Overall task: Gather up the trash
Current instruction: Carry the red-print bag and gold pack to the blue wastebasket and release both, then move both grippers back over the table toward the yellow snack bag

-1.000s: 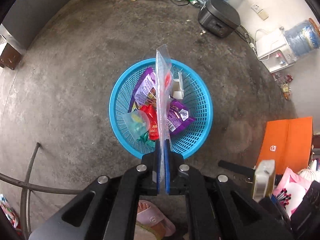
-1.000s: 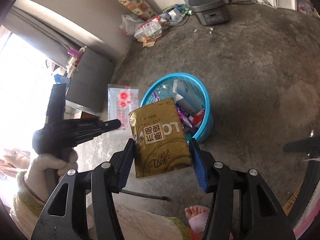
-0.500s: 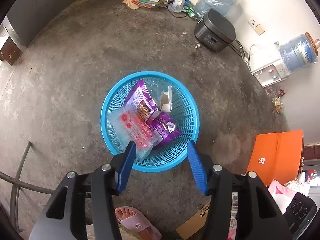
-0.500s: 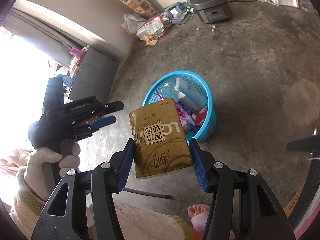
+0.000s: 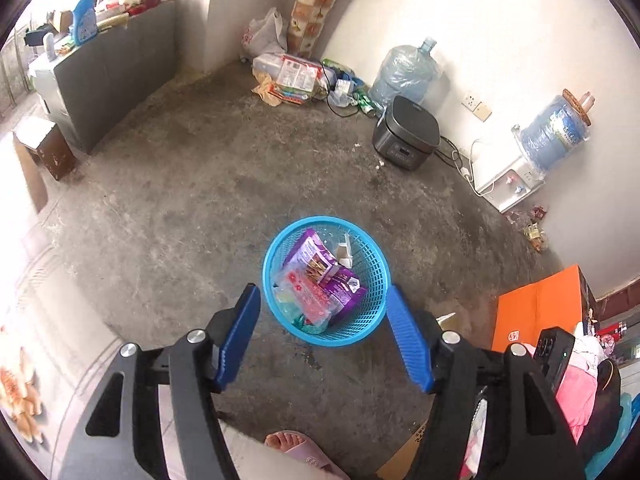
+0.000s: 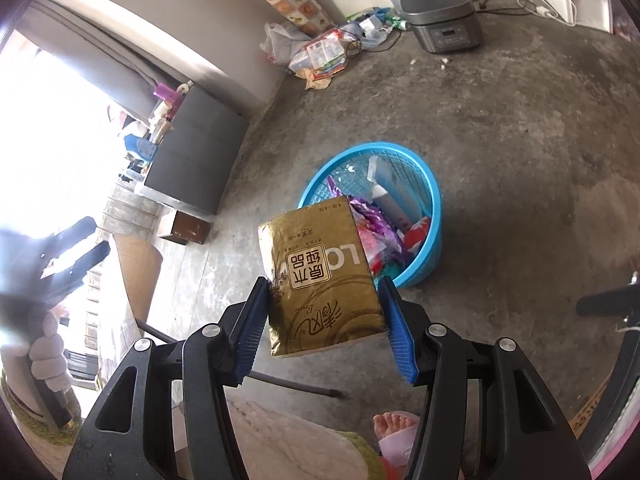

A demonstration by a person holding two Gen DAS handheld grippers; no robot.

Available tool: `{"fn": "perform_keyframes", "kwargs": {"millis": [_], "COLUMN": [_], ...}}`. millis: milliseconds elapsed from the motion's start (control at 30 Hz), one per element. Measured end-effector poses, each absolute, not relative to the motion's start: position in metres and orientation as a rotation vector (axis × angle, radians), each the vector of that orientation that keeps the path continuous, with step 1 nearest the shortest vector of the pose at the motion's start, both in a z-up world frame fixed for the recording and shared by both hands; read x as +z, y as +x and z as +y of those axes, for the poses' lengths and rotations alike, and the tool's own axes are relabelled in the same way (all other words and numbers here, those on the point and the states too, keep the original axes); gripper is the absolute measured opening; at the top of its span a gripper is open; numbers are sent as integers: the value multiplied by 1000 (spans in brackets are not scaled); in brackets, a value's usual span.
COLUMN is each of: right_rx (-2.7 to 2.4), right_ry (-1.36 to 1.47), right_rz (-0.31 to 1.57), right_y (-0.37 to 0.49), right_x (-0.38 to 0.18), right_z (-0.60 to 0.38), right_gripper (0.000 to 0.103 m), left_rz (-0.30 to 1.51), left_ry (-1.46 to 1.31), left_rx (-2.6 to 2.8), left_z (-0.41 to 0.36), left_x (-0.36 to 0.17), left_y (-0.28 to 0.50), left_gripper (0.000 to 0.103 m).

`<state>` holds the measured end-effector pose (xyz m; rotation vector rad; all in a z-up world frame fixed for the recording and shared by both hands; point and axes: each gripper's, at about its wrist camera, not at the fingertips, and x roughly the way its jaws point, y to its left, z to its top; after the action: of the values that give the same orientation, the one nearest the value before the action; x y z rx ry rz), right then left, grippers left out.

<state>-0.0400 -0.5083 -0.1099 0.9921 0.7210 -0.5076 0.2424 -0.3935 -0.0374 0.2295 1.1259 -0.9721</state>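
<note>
Holding a gold tissue pack (image 6: 320, 276) between its pads, the right gripper (image 6: 323, 322) hangs near the blue basket (image 5: 376, 280). The left gripper (image 5: 324, 334), jaws just opened wide and empty, sits above the basket, where purple wrappers (image 5: 320, 268) and a clear bag (image 5: 306, 294) lie. Judged remaining: the gold pack.

Your left gripper (image 5: 322, 336) hangs tilted downward with nothing between its blue pads, its jaws having just been opening. Your right gripper (image 6: 324, 320) angles down too, both pads (image 6: 252, 332) pressed against the sides of a gold packet (image 6: 320, 272). Your left hand (image 6: 46, 354) wraps its gripper's handle.
</note>
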Motion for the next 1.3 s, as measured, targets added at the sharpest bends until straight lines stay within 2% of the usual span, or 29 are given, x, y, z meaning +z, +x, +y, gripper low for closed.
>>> {"fn": "perform_keyframes", "kwargs": {"millis": [233,433,533,600,733,1133,1300], "right_rx": [-451,-415,-442,-495,-580,-589,-587], "right_ry": [904,789,709,638,637,644,603], "right_rz": [807,883,892,926,971,798,703], "right_y": [-3,57,88,104,102,46,37], "right_x": [-120,-139,-156,-174,-194,-130,-99], "right_z": [-497,-497,-506,-512,-520,-492,-483], "right_gripper": [52,52,55,66,67,67,72], "left_rz": [1011,939,921,905,914,858,791], "left_ry": [140,102,103,109,96,57,50], "left_rx": [-872,-800,-797,-786,-765,-755,-756], "left_z": [-296,-238,-221,-212,-203,-193,-189], "left_x": [6,26,31,34,34,44,58], "left_y": [246,242,241,239,242,232,224], "left_gripper": [72,73,74,75,76,76,83]}}
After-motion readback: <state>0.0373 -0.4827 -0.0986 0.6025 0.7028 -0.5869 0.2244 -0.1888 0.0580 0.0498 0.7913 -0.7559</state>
